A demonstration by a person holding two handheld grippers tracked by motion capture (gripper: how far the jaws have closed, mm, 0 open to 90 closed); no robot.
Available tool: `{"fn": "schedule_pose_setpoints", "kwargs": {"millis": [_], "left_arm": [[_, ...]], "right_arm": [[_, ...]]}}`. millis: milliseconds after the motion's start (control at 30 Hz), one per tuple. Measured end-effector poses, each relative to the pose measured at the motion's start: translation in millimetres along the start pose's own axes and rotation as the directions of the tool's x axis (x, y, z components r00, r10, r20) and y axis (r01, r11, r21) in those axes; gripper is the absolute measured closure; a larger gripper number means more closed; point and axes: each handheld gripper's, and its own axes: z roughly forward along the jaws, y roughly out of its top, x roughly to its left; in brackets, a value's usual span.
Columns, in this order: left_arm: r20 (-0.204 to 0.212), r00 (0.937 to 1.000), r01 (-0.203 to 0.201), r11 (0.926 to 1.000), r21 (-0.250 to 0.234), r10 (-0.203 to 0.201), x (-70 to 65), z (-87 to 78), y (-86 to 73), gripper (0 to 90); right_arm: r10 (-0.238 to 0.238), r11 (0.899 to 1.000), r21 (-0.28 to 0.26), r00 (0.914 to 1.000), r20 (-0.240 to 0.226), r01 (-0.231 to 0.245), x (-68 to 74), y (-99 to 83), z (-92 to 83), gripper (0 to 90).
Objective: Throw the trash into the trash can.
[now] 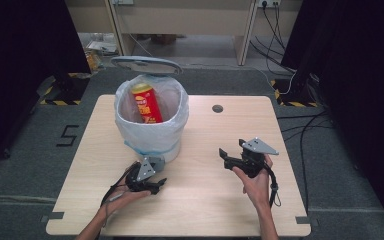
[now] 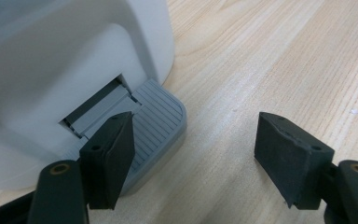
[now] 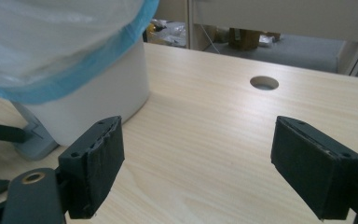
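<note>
A red and yellow can (image 1: 147, 102) stands in the lined bin (image 1: 151, 125), label too small to read. A "5" (image 1: 67, 135) marks the floor. Left gripper (image 2: 196, 154), jaws apart, sits over the bin's grey pedal (image 2: 156, 119). Right gripper (image 3: 198, 163) gapes wide over bare bench (image 1: 205, 200).

My left hand (image 1: 122, 192) holds the left gripper (image 1: 156, 185) low at the foot of the white bin (image 1: 150, 145), jaws spread wide, one jaw pad (image 2: 112, 154) sitting over the bin's grey pedal (image 2: 156, 121). My right hand (image 1: 255, 182) holds the right gripper (image 1: 225, 157) well to the right of the bin, pointing towards it, jaws wide apart and empty. Both forearms reach in from the near edge.
</note>
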Motion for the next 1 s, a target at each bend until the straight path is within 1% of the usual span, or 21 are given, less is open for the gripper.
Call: {"fn": "schedule_pose_setpoints", "kwargs": {"millis": [33,167,267,300,400,500,533,567,600,733,833,1000], "left_arm": [[0.0,1.0,0.0,1.0,0.0,0.0,0.0,0.0,0.0,28.1],[0.0,1.0,0.0,1.0,0.0,0.0,0.0,0.0,0.0,28.1],[0.0,1.0,0.0,1.0,0.0,0.0,0.0,0.0,0.0,28.1],[0.0,1.0,0.0,1.0,0.0,0.0,0.0,0.0,0.0,28.1],[0.0,1.0,0.0,1.0,0.0,0.0,0.0,0.0,0.0,28.1],[0.0,1.0,0.0,1.0,0.0,0.0,0.1,0.0,0.0,28.1],[0.0,1.0,0.0,1.0,0.0,0.0,0.1,0.0,0.0,28.1],[0.0,1.0,0.0,1.0,0.0,0.0,0.0,0.0,0.0,28.1],[0.0,1.0,0.0,1.0,0.0,0.0,0.0,0.0,0.0,28.1],[0.0,1.0,0.0,1.0,0.0,0.0,0.1,0.0,0.0,28.1],[0.001,1.0,0.0,1.0,0.0,0.0,0.1,0.0,0.0,28.1],[0.001,1.0,0.0,1.0,0.0,0.0,0.2,0.0,0.0,28.1]], "right_arm": [[-0.012,1.0,0.022,0.9999,0.001,0.012,-1.0,-4.2,1.5,17.7],[-0.01,0.999,0.042,0.9999,0.004,0.009,-0.8,-12.8,3.7,17.6],[-0.03,0.997,0.078,0.9994,0.015,0.029,-0.1,-21.3,5.3,17.4],[-0.032,0.996,0.082,0.9993,0.018,0.031,0.0,-23.3,5.4,17.4],[-0.027,0.995,0.099,0.9995,0.014,0.025,0.2,-31.0,5.8,17.3],[-0.037,0.99,0.135,0.9992,0.013,0.034,1.0,-38.6,5.8,17.3],[-0.033,0.989,0.145,0.9994,0.013,0.03,1.5,-40.8,5.9,17.3],[-0.043,0.988,0.149,0.999,0.013,0.041,0.7,-42.2,6.1,17.3],[-0.036,0.987,0.156,0.9992,0.014,0.033,1.1,-44.4,6.0,17.2],[-0.052,0.98,0.191,0.9985,0.017,0.048,1.9,-51.7,6.6,17.2],[-0.057,0.975,0.217,0.9982,0.02,0.051,3.2,-57.9,7.3,17.3],[-0.075,0.962,0.264,0.9971,0.012,0.07,6.2,-67.3,9.5,17.0]]}}
